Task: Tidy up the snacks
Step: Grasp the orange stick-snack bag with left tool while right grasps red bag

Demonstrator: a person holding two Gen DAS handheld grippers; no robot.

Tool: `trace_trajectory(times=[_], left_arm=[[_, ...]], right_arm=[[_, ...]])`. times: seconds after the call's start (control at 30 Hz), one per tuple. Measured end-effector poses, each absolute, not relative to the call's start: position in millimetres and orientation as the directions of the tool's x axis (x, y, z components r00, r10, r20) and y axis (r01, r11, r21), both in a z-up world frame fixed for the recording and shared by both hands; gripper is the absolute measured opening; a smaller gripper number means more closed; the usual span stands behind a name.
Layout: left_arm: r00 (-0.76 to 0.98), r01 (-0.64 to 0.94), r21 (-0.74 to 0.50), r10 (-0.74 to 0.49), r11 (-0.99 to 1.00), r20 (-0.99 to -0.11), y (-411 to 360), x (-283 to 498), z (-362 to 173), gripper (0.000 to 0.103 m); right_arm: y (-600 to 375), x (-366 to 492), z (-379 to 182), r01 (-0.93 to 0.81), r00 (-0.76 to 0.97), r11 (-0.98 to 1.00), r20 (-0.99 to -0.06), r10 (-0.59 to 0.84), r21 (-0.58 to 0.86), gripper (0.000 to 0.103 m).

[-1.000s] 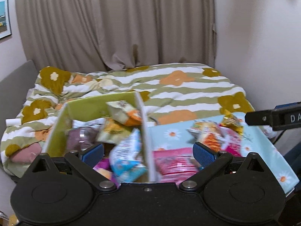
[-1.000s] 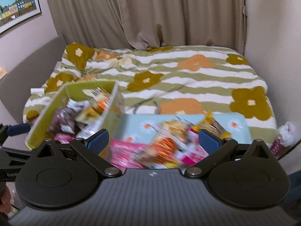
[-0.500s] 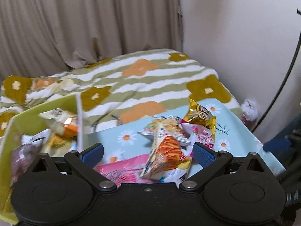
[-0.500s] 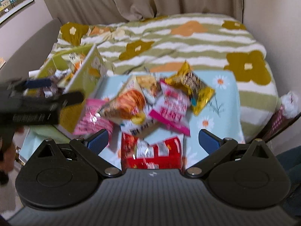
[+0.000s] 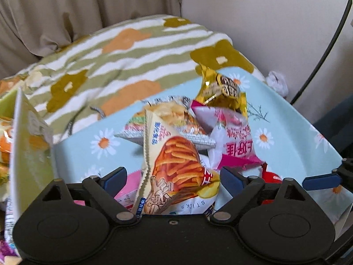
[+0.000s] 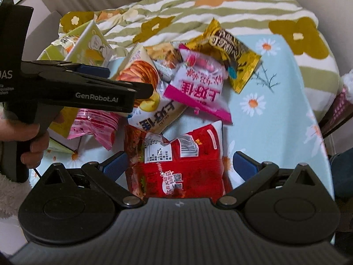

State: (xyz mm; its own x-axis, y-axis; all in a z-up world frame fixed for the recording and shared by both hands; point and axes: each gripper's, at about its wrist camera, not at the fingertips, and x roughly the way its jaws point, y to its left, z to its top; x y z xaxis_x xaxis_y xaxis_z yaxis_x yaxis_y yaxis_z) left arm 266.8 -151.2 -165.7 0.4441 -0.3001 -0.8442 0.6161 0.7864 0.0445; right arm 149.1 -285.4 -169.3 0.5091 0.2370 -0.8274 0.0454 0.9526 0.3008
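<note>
Black, the left gripper [image 5: 173, 180] tilts steeply down over the snack pile, its jaws apart and just now closing, the orange stick-snack bag [image 5: 176, 167] standing between them with no pad seen pressing. That bag's long axis runs away from the camera, its top tipped toward the bed [image 5: 123, 50]. The right gripper [image 6: 179, 165] also points down, jaws apart around the red bag [image 6: 176, 154]. Bare blue daisy cloth [image 6: 275, 119] lies to the right.

My two black plastic grippers [image 5: 173, 177] [image 6: 179, 164] have blue finger pads [image 6: 243, 162] and silver pivot screws [image 6: 129, 200]. White "GenRobot.AI" lettering [image 6: 96, 99] marks the left one's side, beside my hand [image 6: 33, 140].
</note>
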Motion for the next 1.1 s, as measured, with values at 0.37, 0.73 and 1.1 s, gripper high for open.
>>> trace_trajectory(times=[0.37, 0.73, 1.1], left_arm=[[0.427, 0.654, 0.057, -0.307, 0.754, -0.851, -156, 263, -173, 0.066], [0.503, 0.619, 0.107, -0.288, 0.778, -0.814, -143, 247, -156, 0.062], [0.586, 0.550, 0.143, -0.258, 0.823, -0.768, -127, 232, -136, 0.062]], right_arm=[[-283, 159, -190, 0.053, 0.486, 0.939, -0.831, 0.272, 0.339, 0.103], [-279, 160, -190, -0.002, 0.485, 0.949, -0.829, 0.277, 0.316, 0.103], [-279, 169, -199, -0.036, 0.455, 0.945, -0.837, 0.305, 0.325, 0.103]])
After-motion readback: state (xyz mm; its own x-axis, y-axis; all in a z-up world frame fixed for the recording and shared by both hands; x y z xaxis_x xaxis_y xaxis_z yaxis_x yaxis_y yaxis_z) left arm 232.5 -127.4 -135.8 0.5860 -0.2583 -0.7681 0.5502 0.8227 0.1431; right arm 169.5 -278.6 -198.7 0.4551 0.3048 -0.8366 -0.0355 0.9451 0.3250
